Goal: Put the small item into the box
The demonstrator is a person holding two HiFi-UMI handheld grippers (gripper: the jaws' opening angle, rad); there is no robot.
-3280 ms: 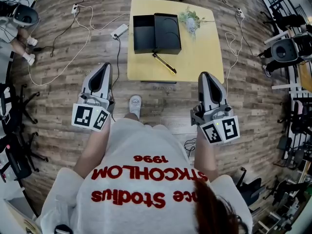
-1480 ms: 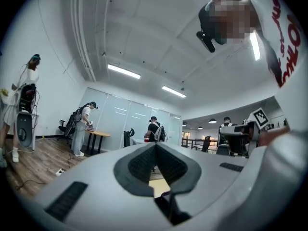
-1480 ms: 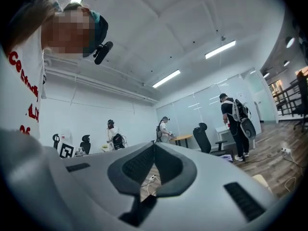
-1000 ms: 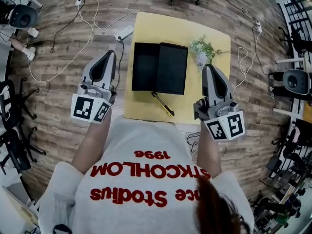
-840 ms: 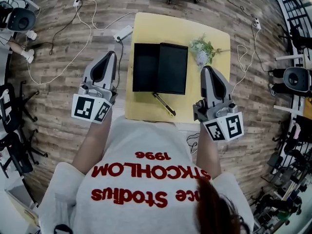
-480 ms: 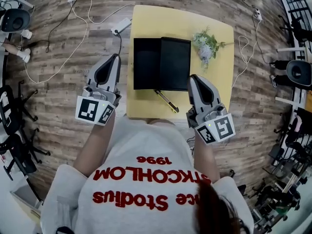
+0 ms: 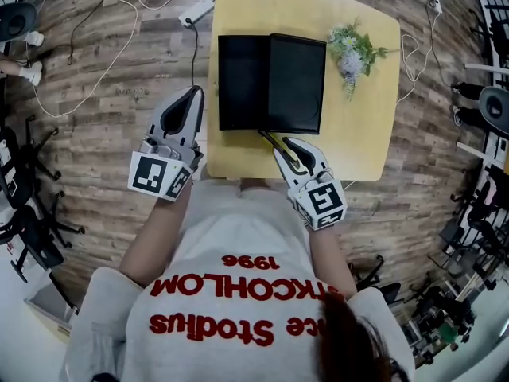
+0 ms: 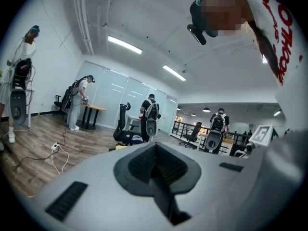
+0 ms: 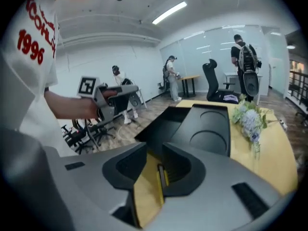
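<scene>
Pen [image 9: 161, 179] between opening right tongs [image 9: 154, 146]

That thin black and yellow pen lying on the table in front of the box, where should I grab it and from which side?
Take the pen across its slim barrel, mid-length, coming down from the near table edge. It lies flat, slanted toward the box, so the jaws straddle it crosswise. The right hand-held gripper is there, jaws opening, pen between them.

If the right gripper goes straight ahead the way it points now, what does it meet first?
Most likely the pen, which lies on the table between the opening tongs of the right gripper, not gripped. Behind it stands the black box; depth is hard to judge.
</scene>
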